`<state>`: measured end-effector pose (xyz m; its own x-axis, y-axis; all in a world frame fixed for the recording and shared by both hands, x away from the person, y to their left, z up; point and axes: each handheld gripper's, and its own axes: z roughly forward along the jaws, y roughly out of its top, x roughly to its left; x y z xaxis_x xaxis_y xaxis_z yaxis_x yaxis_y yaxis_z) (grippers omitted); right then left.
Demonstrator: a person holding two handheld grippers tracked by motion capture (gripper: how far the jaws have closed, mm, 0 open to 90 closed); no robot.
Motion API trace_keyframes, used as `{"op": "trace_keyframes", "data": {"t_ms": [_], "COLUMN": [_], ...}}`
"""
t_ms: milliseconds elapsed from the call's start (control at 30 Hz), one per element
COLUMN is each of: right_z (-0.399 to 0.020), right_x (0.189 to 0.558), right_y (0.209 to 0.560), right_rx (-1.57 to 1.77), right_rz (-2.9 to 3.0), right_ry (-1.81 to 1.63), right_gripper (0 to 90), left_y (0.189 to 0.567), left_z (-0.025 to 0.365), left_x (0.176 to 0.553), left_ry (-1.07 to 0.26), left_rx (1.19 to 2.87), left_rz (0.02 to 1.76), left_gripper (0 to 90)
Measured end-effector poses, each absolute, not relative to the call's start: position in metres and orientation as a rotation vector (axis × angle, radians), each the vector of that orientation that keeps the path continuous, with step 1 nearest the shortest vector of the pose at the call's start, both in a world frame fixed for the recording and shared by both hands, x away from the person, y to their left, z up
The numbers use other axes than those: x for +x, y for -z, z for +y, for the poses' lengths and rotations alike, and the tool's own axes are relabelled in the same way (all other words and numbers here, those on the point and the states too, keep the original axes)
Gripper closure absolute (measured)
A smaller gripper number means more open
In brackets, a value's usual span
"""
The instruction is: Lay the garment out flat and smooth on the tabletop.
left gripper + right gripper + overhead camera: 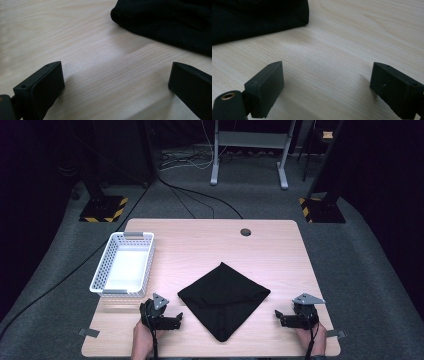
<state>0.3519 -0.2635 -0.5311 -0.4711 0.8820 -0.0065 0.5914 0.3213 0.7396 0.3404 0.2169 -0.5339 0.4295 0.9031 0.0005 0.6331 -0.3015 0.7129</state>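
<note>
A black folded cloth (pixel 223 299) lies as a diamond in the middle of the wooden table (pixel 200 245). My left gripper (pixel 176 319) rests low near the front edge, just left of the cloth, pointing toward it. In the left gripper view its jaws (pixel 116 75) stand wide apart over bare wood, with the cloth (pixel 170 22) ahead at the upper right. My right gripper (pixel 279 318) sits to the right of the cloth, pointing left. Its jaws (pixel 325 75) are also spread with nothing between them, and a corner of the cloth (pixel 249 20) lies ahead at the upper left.
A white perforated basket (pixel 102 270) stands on the left side of the table with nothing in it. A round cable hole (pixel 245 232) sits at the table's far edge. Cables and stand feet lie on the floor beyond.
</note>
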Motion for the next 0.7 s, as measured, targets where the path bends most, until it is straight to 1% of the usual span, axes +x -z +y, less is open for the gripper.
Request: {"op": "trace_keyframes", "data": {"t_ms": [267, 500, 600, 700], "right_z": [-0.262, -0.260, -0.252, -0.235], "right_x": [0.350, 0.349, 0.350, 0.355], "right_y": [0.531, 0.528, 0.524, 0.517], "right_rx": [1.286, 1.268, 1.250, 1.207], "right_rz": [2.183, 2.184, 2.166, 2.181], "right_ry": [-0.955, -0.976, -1.020, -1.032], "right_gripper": [10.4, 9.1, 9.7, 10.7], "left_y": [0.533, 0.528, 0.525, 0.522], "left_z": [0.216, 0.216, 0.210, 0.203], "left_x": [0.343, 0.353, 0.359, 0.364], "left_ry": [-0.548, -0.511, -0.519, -0.519], "left_rx": [2.027, 1.999, 2.001, 2.018], "left_rz": [1.263, 1.233, 1.209, 1.184], "left_gripper": [0.1, 0.1, 0.1, 0.1]}}
